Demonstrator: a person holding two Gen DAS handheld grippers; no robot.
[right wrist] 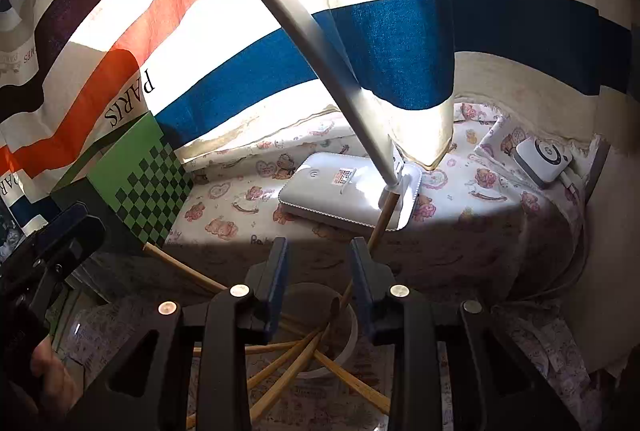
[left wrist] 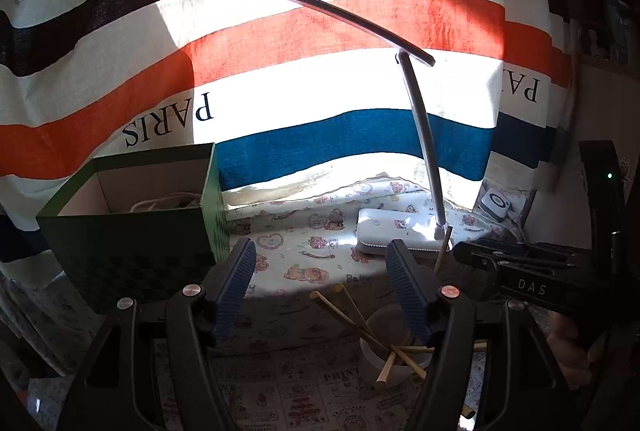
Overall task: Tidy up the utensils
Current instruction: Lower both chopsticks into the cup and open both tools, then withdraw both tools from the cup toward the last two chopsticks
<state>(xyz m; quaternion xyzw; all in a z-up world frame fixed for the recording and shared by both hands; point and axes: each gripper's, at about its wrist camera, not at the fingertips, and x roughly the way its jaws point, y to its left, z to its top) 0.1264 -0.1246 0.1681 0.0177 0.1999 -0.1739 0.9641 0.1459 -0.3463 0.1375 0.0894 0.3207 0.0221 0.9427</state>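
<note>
A white cup (left wrist: pixel 384 361) stands on the patterned cloth with several wooden chopsticks (left wrist: pixel 344 315) leaning in it. It also shows in the right wrist view (right wrist: pixel 350 331) with chopsticks (right wrist: pixel 288 363) fanning out of it. My left gripper (left wrist: pixel 320 273) is open and empty, above and left of the cup. My right gripper (right wrist: pixel 319 259) is open, hovering right over the cup; one chopstick (right wrist: pixel 382 215) rises just beside its right finger, and nothing is gripped. The right gripper also appears at the right of the left wrist view (left wrist: pixel 472 251).
A green checkered box (left wrist: pixel 136 227) stands to the left. A white desk lamp base (left wrist: pixel 396 231) with a thin arm (left wrist: pixel 424 139) sits behind the cup. A small white device (left wrist: pixel 496 203) lies far right. A striped curtain (left wrist: pixel 280 79) hangs behind.
</note>
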